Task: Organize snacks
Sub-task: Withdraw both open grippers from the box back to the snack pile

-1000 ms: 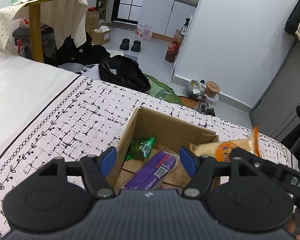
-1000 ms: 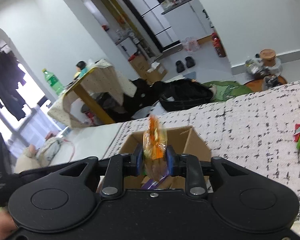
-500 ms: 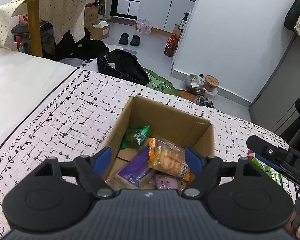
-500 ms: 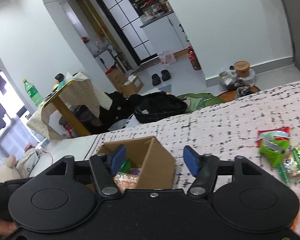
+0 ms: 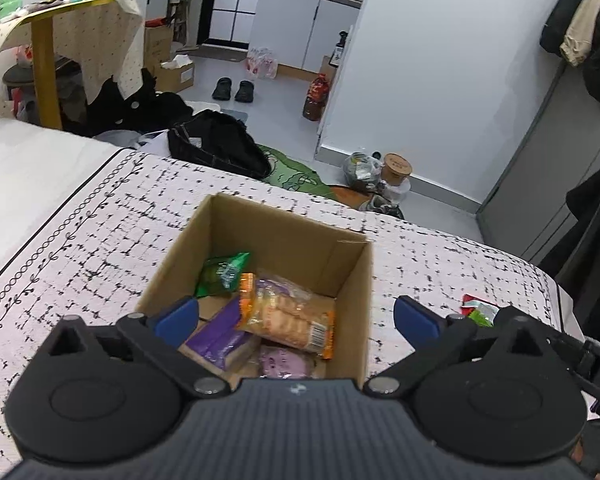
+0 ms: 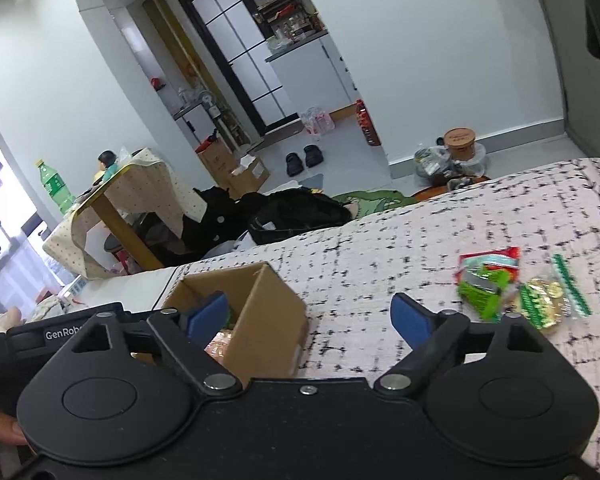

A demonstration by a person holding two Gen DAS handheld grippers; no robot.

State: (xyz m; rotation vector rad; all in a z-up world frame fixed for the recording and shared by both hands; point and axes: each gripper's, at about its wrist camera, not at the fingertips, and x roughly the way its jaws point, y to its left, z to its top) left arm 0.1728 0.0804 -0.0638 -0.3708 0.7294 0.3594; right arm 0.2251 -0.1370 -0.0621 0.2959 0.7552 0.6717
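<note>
The bed (image 5: 80,240), under a white cover printed with black dashes, carries everything. On it stands the open cardboard box (image 5: 352,280), its far wall toward the room's floor. A second ago the right gripper (image 6: 304,314) pinched an orange packet upright over the box; now that orange packet (image 5: 288,314) lies inside, on top of the other snacks, its long axis running from the upper left near the green bag down to the lower right, with the barcode end toward the box's right wall. The right gripper has swung off to the side since then, so the box sits at the left of its view and loose snacks show on the right. Its jaws are opening with nothing between them.

The left gripper (image 5: 296,318) hangs over the near edge of the box, looking down into it. Its jaws were narrower a second ago and are opening wide, gripping nothing; the left pad is over the box's inside, the right pad outside its right wall.

In the box a purple packet (image 5: 220,336) lies lengthwise toward the far wall, partly under the orange one, and a green bag (image 5: 222,274) leans in the far left corner. A second purplish packet (image 5: 286,364) is half hidden by the gripper body.

Outside, on the cover, a red and green packet (image 6: 486,280) and a clear packet (image 6: 548,304) lie touching, blurred; their labels cannot be read.
</note>
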